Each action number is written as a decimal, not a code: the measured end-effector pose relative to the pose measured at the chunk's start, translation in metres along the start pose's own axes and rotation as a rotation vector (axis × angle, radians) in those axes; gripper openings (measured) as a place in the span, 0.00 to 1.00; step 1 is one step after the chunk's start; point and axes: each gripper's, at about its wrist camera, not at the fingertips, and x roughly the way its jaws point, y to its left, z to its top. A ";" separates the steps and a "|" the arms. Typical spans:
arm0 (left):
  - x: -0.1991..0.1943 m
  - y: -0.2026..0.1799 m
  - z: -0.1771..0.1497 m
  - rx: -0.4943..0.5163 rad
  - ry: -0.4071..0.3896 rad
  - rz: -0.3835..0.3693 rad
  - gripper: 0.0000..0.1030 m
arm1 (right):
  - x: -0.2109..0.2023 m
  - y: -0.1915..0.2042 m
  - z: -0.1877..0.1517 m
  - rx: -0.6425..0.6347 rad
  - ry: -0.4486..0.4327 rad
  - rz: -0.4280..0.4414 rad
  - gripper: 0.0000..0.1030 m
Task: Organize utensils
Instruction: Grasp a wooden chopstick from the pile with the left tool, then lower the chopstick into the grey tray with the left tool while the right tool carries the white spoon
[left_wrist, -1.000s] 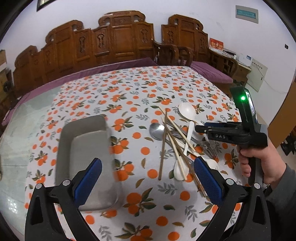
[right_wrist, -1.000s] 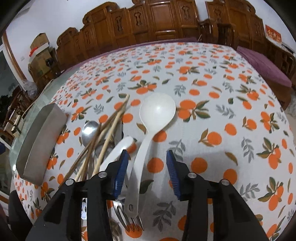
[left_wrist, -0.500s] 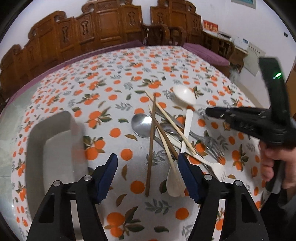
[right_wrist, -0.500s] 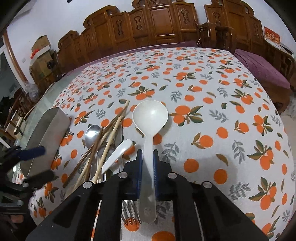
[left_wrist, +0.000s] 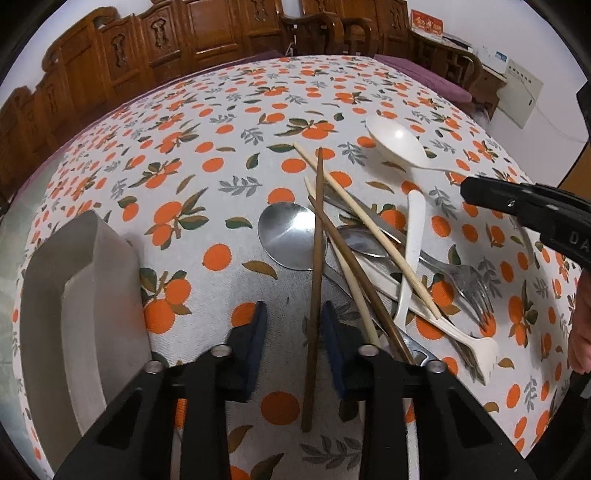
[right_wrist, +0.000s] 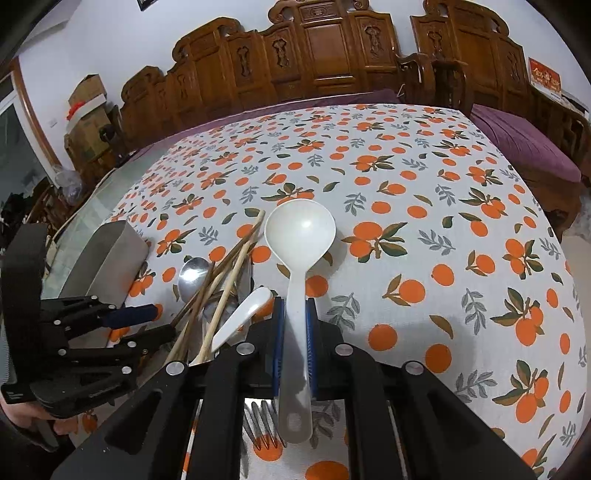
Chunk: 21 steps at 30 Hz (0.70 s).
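A pile of utensils lies on the orange-print tablecloth: wooden chopsticks, a metal spoon (left_wrist: 286, 236), metal forks (left_wrist: 469, 284), a small white spoon (left_wrist: 412, 254) and a white plastic fork. My right gripper (right_wrist: 295, 332) is shut on the handle of the large white ladle (right_wrist: 300, 236), whose bowl sits just above the cloth. My left gripper (left_wrist: 291, 339) is partly open, its pads on either side of a dark brown chopstick (left_wrist: 317, 266) without touching it. The ladle also shows in the left wrist view (left_wrist: 397, 142).
A grey metal tray (left_wrist: 55, 306) lies left of the pile; it also shows in the right wrist view (right_wrist: 107, 254). Carved wooden chairs line the far table edge. The left gripper's body (right_wrist: 74, 350) sits at the pile's left.
My right gripper closed on the ladle handle and lifted a little. My left gripper came down to the pile and narrowed around the dark chopstick.
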 end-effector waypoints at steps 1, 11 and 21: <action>0.000 0.000 0.000 -0.001 -0.006 -0.008 0.14 | 0.001 0.000 0.000 -0.001 0.001 0.000 0.12; -0.038 0.007 -0.006 -0.008 -0.063 -0.008 0.04 | -0.011 0.024 -0.014 -0.028 -0.015 -0.010 0.12; -0.101 0.037 -0.022 -0.036 -0.138 0.003 0.04 | -0.047 0.064 -0.028 -0.084 -0.084 0.011 0.12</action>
